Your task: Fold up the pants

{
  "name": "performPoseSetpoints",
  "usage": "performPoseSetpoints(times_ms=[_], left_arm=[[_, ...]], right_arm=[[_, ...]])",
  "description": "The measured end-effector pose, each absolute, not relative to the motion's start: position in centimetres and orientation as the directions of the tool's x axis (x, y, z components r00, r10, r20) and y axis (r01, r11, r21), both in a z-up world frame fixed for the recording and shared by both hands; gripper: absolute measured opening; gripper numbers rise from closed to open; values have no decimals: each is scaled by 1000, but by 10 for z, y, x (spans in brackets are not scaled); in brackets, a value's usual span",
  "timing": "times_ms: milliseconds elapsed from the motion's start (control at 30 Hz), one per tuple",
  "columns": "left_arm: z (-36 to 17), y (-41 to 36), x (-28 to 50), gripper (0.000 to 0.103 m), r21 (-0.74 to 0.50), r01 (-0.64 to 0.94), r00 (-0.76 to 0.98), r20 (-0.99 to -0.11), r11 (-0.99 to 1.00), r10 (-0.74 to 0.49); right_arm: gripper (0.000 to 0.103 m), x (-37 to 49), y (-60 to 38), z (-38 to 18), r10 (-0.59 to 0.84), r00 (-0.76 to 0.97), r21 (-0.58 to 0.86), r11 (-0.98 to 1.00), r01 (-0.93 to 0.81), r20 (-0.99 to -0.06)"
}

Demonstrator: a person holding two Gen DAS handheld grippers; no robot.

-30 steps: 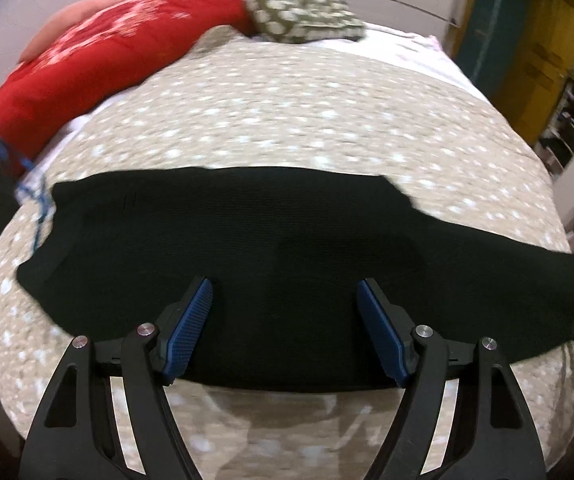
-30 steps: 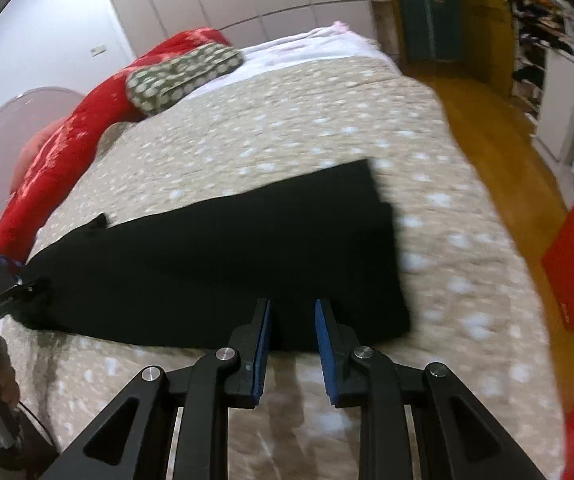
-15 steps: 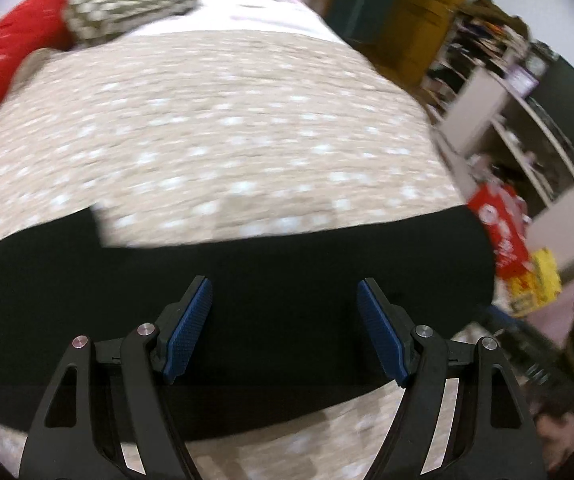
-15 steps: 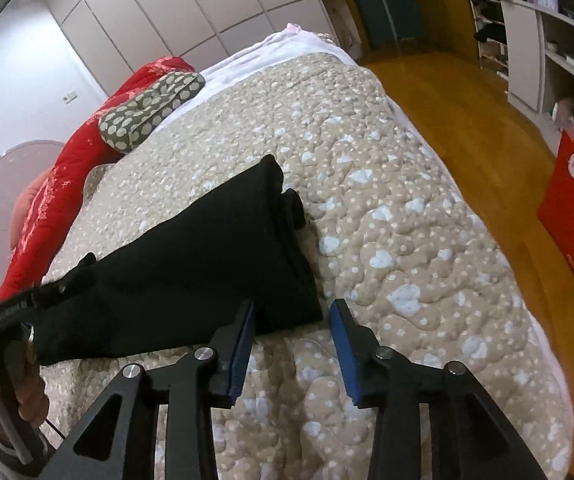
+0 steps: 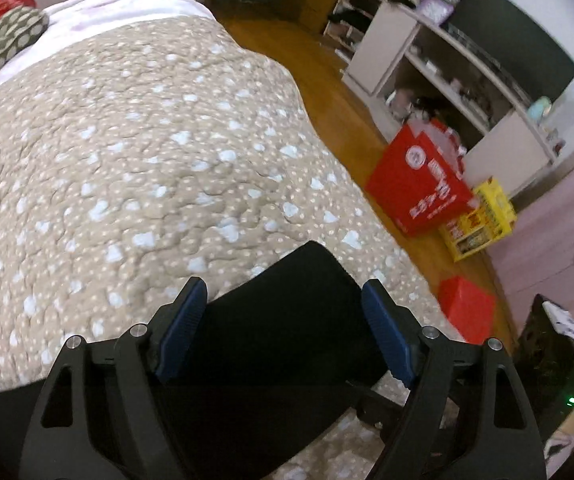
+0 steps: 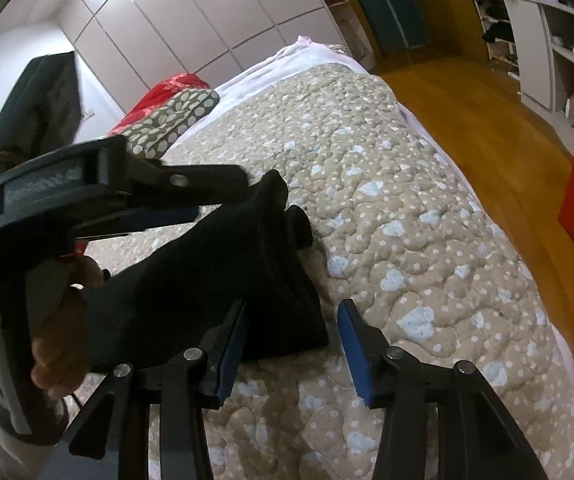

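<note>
The black pants (image 5: pixel 283 320) lie folded lengthwise along the near edge of the bed's beige spotted quilt (image 5: pixel 127 160). My left gripper (image 5: pixel 285 330) is open and hovers over the right end of the pants. In the right wrist view the left gripper (image 6: pixel 191 196) reaches in from the left over the pants (image 6: pixel 215 280), whose end looks slightly raised. My right gripper (image 6: pixel 291 350) is open and empty, just off the near right corner of the pants.
A green spotted pillow (image 6: pixel 171 116) and red bedding (image 6: pixel 167 84) lie at the bed's head. The bed's right edge drops to a wooden floor (image 5: pixel 327 80). Red boxes (image 5: pixel 419 184), a yellow box (image 5: pixel 479 220) and white shelves (image 5: pixel 447 60) stand beyond.
My left gripper has swept right along the pants to their right end. My right gripper has opened wider and backed off the pants' corner.
</note>
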State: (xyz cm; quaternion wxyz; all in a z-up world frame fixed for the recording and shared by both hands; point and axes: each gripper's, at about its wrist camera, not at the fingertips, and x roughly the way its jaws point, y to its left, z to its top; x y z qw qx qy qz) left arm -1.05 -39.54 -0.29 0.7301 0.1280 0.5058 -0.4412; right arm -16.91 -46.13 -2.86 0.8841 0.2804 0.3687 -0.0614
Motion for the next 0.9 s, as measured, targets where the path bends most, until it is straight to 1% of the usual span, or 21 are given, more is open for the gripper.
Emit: performPoseSetpoints(times_ms=[100,233,267,300,333,367,400,433,467,500,567,733,800,900], left_arm=[[-8,-410,-17,80,-220,795,108,-866,565,-489],[-25,-422,-20,80,-157,810,123,-897,565,-425],[-29,-424,-22,78,-126,816,141,-903,563,-406],[-32,-425,-24,74,-100,820,161,-905,564,-394],[-35,-425,-25,66,-92,822,167,-904,562,-393],[-36,-423,-23,58,-108,822,159,-899,559,-408],[-35,-420,-21,53,-135,818,143,-894,558,-425],[-32,-415,-17,43,-181,809,107,-890,559,-443],[-29,-411,-16,37,-202,803,93,-887,560,-453],[-24,-407,-15,36,-216,800,88,-880,559,-466],[-4,-396,-17,34,-221,805,106,-859,550,-501],[50,-342,-14,33,-220,796,194,-790,564,-581],[64,-309,-6,33,-210,772,239,-779,600,-580],[67,-259,8,33,-193,721,305,-774,666,-554]], right_arm=[[48,-168,-464,-32,108,732,470,826,310,-673],[48,-163,-463,-33,106,733,460,836,300,-672],[48,-162,-463,-33,113,734,464,836,294,-669],[44,-161,-464,-33,117,733,464,837,290,-670],[34,-160,-464,-33,123,733,463,840,283,-669],[31,-158,-463,-33,127,735,466,841,276,-666],[25,-157,-463,-32,111,735,456,842,288,-669],[18,-157,-463,-31,106,738,455,842,290,-666],[16,-157,-463,-29,107,744,459,841,285,-659],[14,-157,-462,-25,120,755,475,837,272,-644],[13,-155,-456,-11,149,776,496,837,231,-613],[13,-144,-421,37,203,815,462,882,89,-543],[13,-136,-404,49,245,818,463,886,30,-520],[13,-114,-370,57,325,798,473,879,-58,-507]])
